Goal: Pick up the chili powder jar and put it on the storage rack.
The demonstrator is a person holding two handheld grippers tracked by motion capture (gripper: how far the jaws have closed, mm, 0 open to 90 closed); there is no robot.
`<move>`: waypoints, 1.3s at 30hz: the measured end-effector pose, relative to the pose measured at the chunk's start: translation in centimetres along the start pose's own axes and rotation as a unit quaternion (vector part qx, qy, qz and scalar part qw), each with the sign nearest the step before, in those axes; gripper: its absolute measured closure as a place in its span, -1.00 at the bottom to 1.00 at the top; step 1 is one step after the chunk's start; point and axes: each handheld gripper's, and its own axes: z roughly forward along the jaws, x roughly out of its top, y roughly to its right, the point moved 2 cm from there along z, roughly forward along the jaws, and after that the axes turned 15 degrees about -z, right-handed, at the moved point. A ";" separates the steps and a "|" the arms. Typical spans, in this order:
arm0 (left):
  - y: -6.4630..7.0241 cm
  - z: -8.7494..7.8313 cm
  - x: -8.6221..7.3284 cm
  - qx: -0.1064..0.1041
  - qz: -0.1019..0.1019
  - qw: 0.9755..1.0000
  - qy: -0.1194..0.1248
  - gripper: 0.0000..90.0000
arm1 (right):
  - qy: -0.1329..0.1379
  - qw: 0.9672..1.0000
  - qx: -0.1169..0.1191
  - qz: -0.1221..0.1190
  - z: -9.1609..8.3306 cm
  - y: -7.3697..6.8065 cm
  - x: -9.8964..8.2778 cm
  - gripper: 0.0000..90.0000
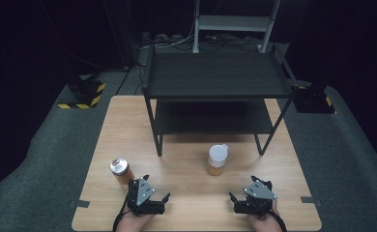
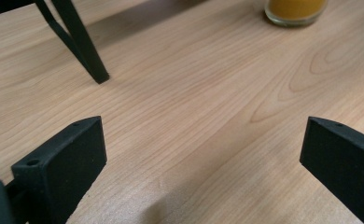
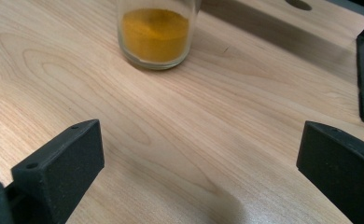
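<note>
A: Nearest the camera, what are the two tools doing?

B: A person's hands rest both at the table's [image 1: 283, 203] near edge. The left gripper [image 1: 166, 196] and right gripper [image 1: 231, 196] hold their black, blocky jaws spread wide with nothing between them, only pale wood grain showing in the gap in each gripper view. That reads as a ready stance, wide enough to take a round container.

A: And what would they take?

B: Just ahead and inward of the right gripper stands a jar [image 1: 217, 160], clear glass, cylindrical, white-capped, with orange-yellow powder settled in its base. It stands apart from the jaws, upright on the wood. The left gripper view catches its base at the far right [image 2: 295, 10]; the right gripper view has it dead ahead [image 3: 155, 32], so it seems the likelier target for that hand.

A: Anything by the left one?

B: A can [image 1: 120, 170], just ahead and to its outer side, upright, with a shiny metal top and an orange body.

A: Beyond those?

B: A black rack [image 1: 215, 77], two flat shelves on thin angled legs, stands on the table's far half, both shelves bare; one leg shows in the left gripper view [image 2: 80, 42]. It looks placed to receive things
</note>
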 end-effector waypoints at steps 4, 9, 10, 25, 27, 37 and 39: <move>0.6 0.1 0.0 0.005 0.022 1.000 -0.002 -0.98 | 0.002 1.000 -0.007 -0.005 0.1 -0.1 0.0 -1.00; 0.6 0.0 -0.1 -0.002 0.035 0.999 0.001 -0.98 | 0.002 1.000 -0.004 0.014 0.0 0.4 -0.3 -0.99; 0.6 0.0 -0.2 -0.002 0.035 0.999 0.001 -0.98 | 0.002 1.000 -0.004 0.016 0.0 0.4 -0.3 -0.99; 1.0 0.3 0.2 0.012 0.045 0.999 -0.012 -0.98 | -0.011 1.000 -0.005 -0.002 0.3 0.1 0.3 -0.99; 1.0 0.3 0.2 0.013 0.045 0.999 -0.012 -0.98 | -0.011 1.000 -0.004 0.002 0.2 0.2 0.2 -0.99; 0.7 0.2 0.2 0.004 0.042 0.999 -0.011 -0.98 | -0.008 1.000 -0.001 0.010 0.2 0.4 0.1 -0.99; 0.6 0.2 0.2 0.003 0.037 0.999 -0.011 -0.98 | -0.008 1.000 -0.002 0.009 0.2 0.4 0.1 -0.99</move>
